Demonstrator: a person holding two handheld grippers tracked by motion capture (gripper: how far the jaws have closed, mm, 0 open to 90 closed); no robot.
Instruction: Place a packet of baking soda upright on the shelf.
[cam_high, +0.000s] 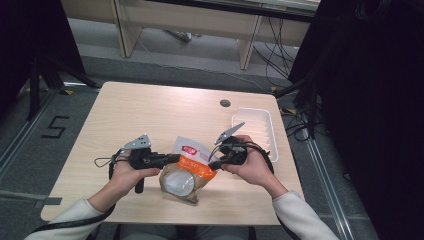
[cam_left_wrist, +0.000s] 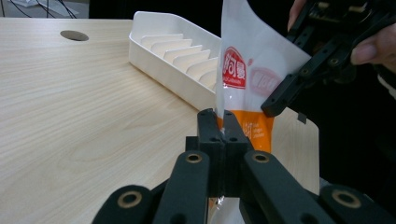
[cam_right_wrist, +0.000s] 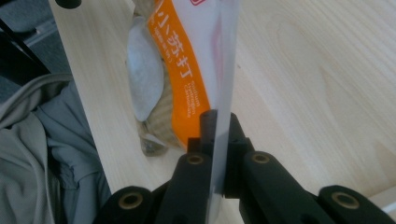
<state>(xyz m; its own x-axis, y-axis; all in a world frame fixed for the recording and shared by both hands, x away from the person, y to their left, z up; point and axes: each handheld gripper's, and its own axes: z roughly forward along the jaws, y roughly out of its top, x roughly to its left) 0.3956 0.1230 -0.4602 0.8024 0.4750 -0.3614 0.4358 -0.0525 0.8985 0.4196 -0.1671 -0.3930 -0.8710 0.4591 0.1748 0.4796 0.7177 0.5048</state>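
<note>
A snack bag (cam_high: 186, 169), white and orange with a clear window over round crackers, lies at the table's near middle. My left gripper (cam_high: 176, 158) comes in from the left and is shut on the bag's left edge. In the left gripper view its jaws (cam_left_wrist: 223, 122) pinch the bag (cam_left_wrist: 247, 70) where white meets orange. From the right, my right gripper (cam_high: 212, 165) is shut on the opposite edge. The right gripper view has the jaws (cam_right_wrist: 219, 122) clamped on the thin side seam of the bag (cam_right_wrist: 184, 70). The right gripper (cam_left_wrist: 273, 108) also appears beyond the bag in the left gripper view.
A white ribbed tray (cam_high: 256, 131) stands at the right of the wooden table (cam_high: 145, 110), just behind the right hand; it is also in the left gripper view (cam_left_wrist: 161, 51). A round cable hole (cam_high: 225, 103) lies at the back. Cables and desk legs stand beyond the table.
</note>
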